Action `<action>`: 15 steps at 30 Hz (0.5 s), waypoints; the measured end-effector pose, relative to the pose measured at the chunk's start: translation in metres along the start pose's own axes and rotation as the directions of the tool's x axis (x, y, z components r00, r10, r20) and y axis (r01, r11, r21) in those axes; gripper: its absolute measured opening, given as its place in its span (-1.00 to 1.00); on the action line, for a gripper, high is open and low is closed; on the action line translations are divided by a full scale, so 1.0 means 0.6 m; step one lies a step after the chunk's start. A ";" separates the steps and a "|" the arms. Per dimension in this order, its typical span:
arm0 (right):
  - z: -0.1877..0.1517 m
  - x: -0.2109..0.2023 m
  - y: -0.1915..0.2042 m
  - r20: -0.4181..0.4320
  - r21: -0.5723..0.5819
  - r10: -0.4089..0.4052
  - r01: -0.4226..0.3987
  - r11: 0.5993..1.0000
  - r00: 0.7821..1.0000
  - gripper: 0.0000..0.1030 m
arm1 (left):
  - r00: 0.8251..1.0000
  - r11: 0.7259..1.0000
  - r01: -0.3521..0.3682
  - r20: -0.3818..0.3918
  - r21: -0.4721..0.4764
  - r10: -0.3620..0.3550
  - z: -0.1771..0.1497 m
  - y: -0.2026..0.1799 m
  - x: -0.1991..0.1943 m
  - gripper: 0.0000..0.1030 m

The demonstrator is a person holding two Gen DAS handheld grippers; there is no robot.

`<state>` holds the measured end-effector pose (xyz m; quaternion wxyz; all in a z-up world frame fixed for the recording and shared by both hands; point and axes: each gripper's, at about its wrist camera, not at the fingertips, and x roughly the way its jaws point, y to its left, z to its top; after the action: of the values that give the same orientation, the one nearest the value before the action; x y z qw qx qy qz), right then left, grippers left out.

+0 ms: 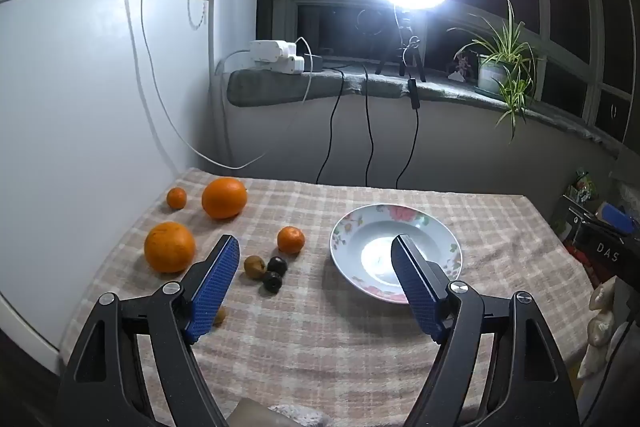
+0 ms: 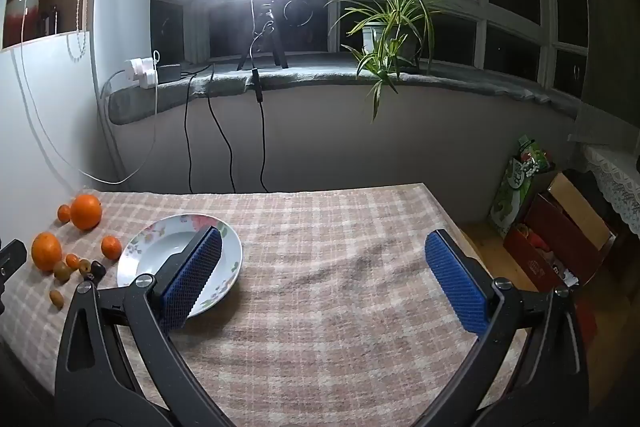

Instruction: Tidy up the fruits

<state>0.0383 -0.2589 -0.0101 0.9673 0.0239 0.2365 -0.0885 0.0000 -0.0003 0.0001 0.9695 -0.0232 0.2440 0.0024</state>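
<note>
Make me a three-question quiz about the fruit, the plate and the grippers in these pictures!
1. Where do the big oranges lie?
A. on the plate
B. on the cloth, left of the plate
C. on the windowsill

2. How many big oranges are there?
A. two
B. four
C. six

3. What is on the plate?
A. an orange
B. a dark fruit
C. nothing

Answers: 1 B, they sit on the checked cloth. 2 A, two show. 3 C, it is bare; the left hand-held gripper and right hand-held gripper are open, holding nothing.
</note>
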 end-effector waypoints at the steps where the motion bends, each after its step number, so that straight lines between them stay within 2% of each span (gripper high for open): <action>1: 0.000 0.000 0.001 -0.002 -0.001 0.000 0.000 1.000 1.000 1.00 | 1.000 1.000 0.001 0.002 -0.005 -0.001 0.000 0.001 0.000 0.52; 15: 0.000 0.002 0.007 -0.013 -0.012 -0.005 0.004 1.000 1.000 1.00 | 1.000 1.000 -0.006 -0.008 -0.020 0.006 -0.002 0.010 0.000 0.52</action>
<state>0.0404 -0.2549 -0.0104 0.9657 0.0180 0.2434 -0.0890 -0.0006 0.0054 -0.0014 0.9682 -0.0321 0.2480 0.0077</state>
